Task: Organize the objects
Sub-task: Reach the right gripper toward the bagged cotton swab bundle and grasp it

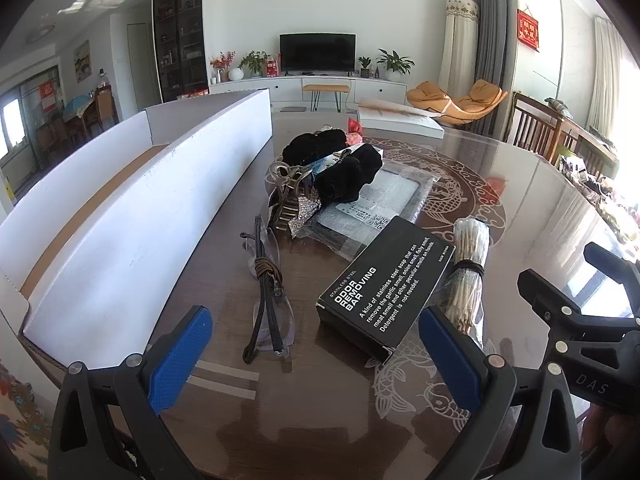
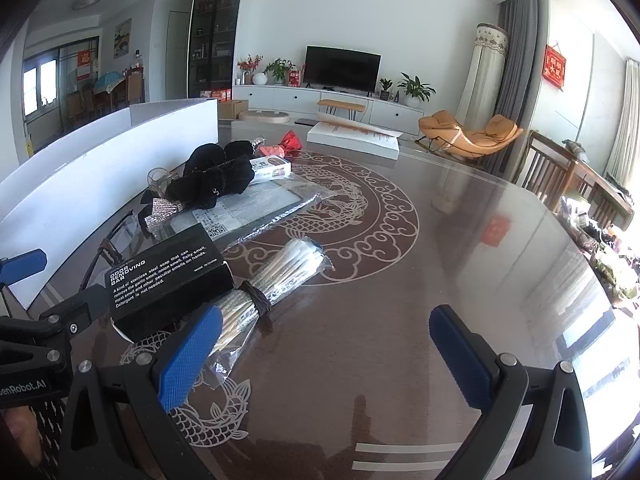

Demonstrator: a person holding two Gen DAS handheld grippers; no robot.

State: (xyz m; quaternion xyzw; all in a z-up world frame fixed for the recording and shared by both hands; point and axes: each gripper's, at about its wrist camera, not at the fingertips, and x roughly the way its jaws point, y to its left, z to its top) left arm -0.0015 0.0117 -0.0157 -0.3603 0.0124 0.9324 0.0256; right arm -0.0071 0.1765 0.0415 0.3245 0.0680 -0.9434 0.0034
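A: Apparently nothing is picked up yet: left tool and right tool both gape, holding nothing, low over the bench.

B: Nearest lie the black box, glasses and swab bundle; the white carton waits left.

A: Only the left view shows the glasses whole; next means closing on one item.

Both wrist views sit low over the table, facing the television; both share the black box.
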